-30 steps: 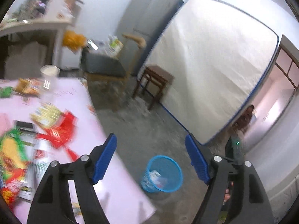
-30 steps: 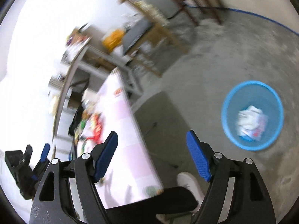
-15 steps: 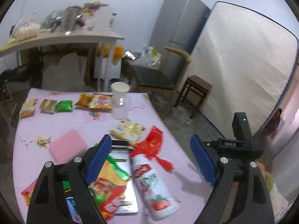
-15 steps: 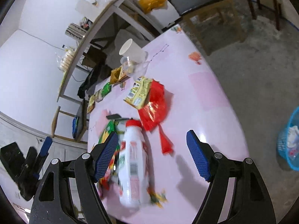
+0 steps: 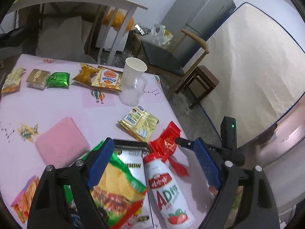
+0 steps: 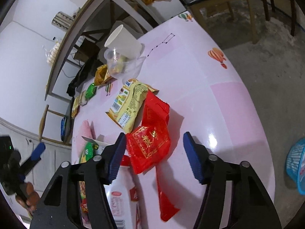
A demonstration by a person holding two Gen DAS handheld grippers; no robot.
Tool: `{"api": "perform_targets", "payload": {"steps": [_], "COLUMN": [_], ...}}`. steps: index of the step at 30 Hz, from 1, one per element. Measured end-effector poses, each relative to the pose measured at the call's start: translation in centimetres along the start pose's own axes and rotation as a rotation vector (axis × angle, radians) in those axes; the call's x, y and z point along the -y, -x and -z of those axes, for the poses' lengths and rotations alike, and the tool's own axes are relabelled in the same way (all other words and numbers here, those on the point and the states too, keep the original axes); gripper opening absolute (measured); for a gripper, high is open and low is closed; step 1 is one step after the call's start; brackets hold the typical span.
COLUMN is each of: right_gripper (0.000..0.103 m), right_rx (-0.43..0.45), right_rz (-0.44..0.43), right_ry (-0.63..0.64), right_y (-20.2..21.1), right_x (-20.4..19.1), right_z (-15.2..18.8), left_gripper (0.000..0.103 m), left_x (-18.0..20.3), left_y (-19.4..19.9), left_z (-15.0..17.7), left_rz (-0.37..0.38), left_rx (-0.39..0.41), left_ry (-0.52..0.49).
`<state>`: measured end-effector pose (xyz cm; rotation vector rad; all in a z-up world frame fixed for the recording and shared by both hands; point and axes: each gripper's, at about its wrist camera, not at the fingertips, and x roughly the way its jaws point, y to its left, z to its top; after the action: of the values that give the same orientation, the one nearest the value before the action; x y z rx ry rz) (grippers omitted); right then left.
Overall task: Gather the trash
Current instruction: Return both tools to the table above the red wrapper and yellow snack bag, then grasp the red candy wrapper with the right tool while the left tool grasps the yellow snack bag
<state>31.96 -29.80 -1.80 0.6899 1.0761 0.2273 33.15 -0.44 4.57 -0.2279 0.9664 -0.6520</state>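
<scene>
Both my grippers have swung off the floor & bin and now hang over the pink table (image 5: 57,110), w/ the trash much closer.

Left to right: my left gripper (image 5: 152,162) is wide open, holding nothing, above the green chip bag (image 5: 122,181) and white yogurt bottle (image 5: 165,187), which lies on its side near the near edge. Bottle looks stiff, smooth, prob rolls; I'd take it across the body.

My right gripper (image 6: 154,152) is closing, empty, w/ the red wrapper (image 6: 152,133) between the jaws, not pinched yet. Wrapper's light, crinkly, slippery; I'd grab the bunched middle.

Blue bin (image 6: 297,164) sits on the floor, far right.
</scene>
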Motion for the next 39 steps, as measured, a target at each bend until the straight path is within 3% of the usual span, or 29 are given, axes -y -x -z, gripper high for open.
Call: {"api": "perform_targets", "payload": {"steps": [5,10,14,22,26,30,34,39], "right_gripper": [0.038,0.01,0.003,0.0,0.0,0.0,0.0,0.0], "right_rx": [0.003,-0.017,-0.024,0.004,0.022,0.028,0.029,0.034], "right_rz": [-0.012,-0.011,0.005,-0.011,-0.007,-0.009,-0.018,-0.037], "right_ry": [0.019,0.057,0.066,0.058,0.055,0.037,0.02,0.012], "right_y": [-0.8,-1.2,-1.3,0.7,2.2,2.9,3.0,3.3], "right_x": [0.6,0.9,1.1,2.7,3.7,4.7,5.4,5.9], "right_z": [-0.3,-0.3,-0.3,-0.2,0.3,0.6,0.6,0.8], "left_gripper": [0.084,0.084,0.084,0.084,0.083,0.069,0.054,0.038], "left_x": [0.3,0.9,1.4,3.6,6.2,8.1,8.4,7.6], "left_y": [-3.3,-7.0,-8.9,-12.9,-15.4,-18.3,-20.8,-22.8], "left_z": [-1.2,-1.5,-1.8,-2.4,-2.2,-1.6,-1.3,-1.1], "left_rz": [-0.02,-0.06,-0.08,-0.209,-0.269,-0.369,-0.417,-0.458], "left_rx": [-0.042,-0.102,-0.126,-0.191,-0.222,-0.271,-0.345,-0.416], "left_ry": [-0.031,-0.063,-0.084,-0.21,-0.383,-0.529,-0.565,-0.534]}}
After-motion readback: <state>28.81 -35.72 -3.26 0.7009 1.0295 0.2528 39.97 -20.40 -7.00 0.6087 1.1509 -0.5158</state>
